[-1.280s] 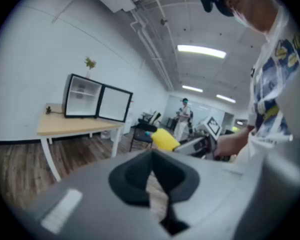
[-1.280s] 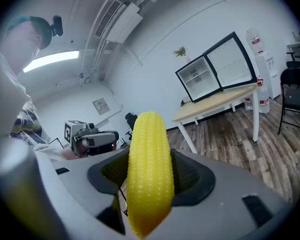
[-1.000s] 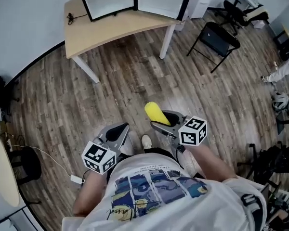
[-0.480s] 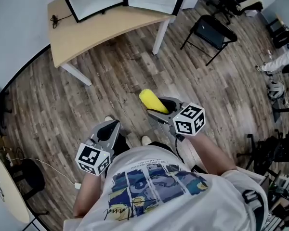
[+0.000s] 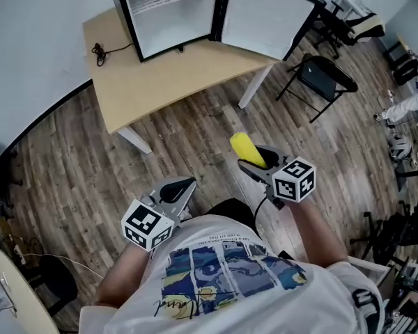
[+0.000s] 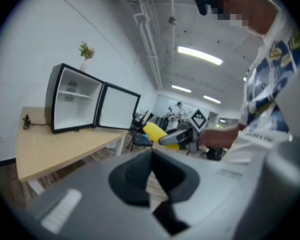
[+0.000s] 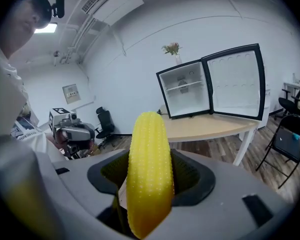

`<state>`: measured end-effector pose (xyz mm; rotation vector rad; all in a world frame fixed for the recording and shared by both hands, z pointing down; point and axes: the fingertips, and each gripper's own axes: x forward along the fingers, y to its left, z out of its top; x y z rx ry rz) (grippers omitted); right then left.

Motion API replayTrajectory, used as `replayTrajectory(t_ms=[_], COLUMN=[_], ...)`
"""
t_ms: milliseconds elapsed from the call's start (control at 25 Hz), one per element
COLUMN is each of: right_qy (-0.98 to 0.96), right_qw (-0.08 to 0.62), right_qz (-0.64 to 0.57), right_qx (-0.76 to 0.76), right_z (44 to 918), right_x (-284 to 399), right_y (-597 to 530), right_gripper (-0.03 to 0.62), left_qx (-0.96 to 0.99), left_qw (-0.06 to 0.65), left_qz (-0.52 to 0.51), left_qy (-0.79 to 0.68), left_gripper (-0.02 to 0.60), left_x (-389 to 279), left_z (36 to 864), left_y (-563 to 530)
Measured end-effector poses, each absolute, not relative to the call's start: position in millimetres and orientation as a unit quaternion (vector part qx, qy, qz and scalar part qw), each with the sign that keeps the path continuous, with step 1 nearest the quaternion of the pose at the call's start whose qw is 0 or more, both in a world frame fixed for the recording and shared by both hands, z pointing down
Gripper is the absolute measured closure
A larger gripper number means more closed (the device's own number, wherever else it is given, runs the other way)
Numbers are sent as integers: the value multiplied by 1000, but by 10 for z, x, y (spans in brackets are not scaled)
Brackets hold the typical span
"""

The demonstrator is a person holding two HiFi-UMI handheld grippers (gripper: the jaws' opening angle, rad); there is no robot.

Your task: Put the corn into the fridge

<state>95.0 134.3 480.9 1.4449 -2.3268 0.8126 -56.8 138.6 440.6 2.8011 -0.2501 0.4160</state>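
Observation:
A yellow corn cob (image 7: 149, 170) stands between the jaws of my right gripper (image 7: 150, 176), which is shut on it. From the head view the corn (image 5: 245, 147) sticks out ahead of the right gripper (image 5: 259, 160), over the wooden floor. A small black fridge (image 5: 168, 9) stands on a light wooden table (image 5: 160, 78) ahead, its door (image 5: 265, 16) swung wide open to the right. The fridge (image 7: 187, 90) shows white shelves inside. My left gripper (image 5: 177, 190) hangs lower left, shut and holding nothing. The left gripper view shows the fridge (image 6: 72, 98) and the corn (image 6: 156, 133) held at right.
A black folding chair (image 5: 320, 75) stands right of the table. More chairs and gear crowd the right edge (image 5: 404, 145). A black cable (image 5: 101, 51) lies on the table's left part. A small plant (image 7: 172, 49) sits on top of the fridge. An office chair (image 7: 104, 121) stands far left.
The view has moved nearer the table, so the open fridge now shows fully. Both grippers came forward with it, and the corn stays held.

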Motion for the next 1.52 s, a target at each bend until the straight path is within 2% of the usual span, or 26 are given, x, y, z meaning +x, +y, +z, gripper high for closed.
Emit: replayTrajectory(t_ms=[240,480,840,1160,1520], right_qy=[-797,-806,-834,-853,-852], right_qw=[143,192,230,256,291], right_qz=[283,244,192,152,110], right_qx=[515,504,463,429,421], right_z=[4762,4740,4400,4200,4101], right_x=[934,1241,1703,1779,1781], right_y=[456,-576,-2385,-3562,-4651], right_gripper=[344,344,344,344,344], left_qx=[972,968,961,948,926], left_qw=[160,165,131,118,118], left_qz=[142,135,131,135,127], left_qy=[-97,-132,-207,-264,-335], left_gripper=[572,572,572,572,572], left_x=[-752,-508,-65,108,-27], left_z=[4395,4464,4216,4246,4205], left_y=[620,-162,-1340,-1819,-2172])
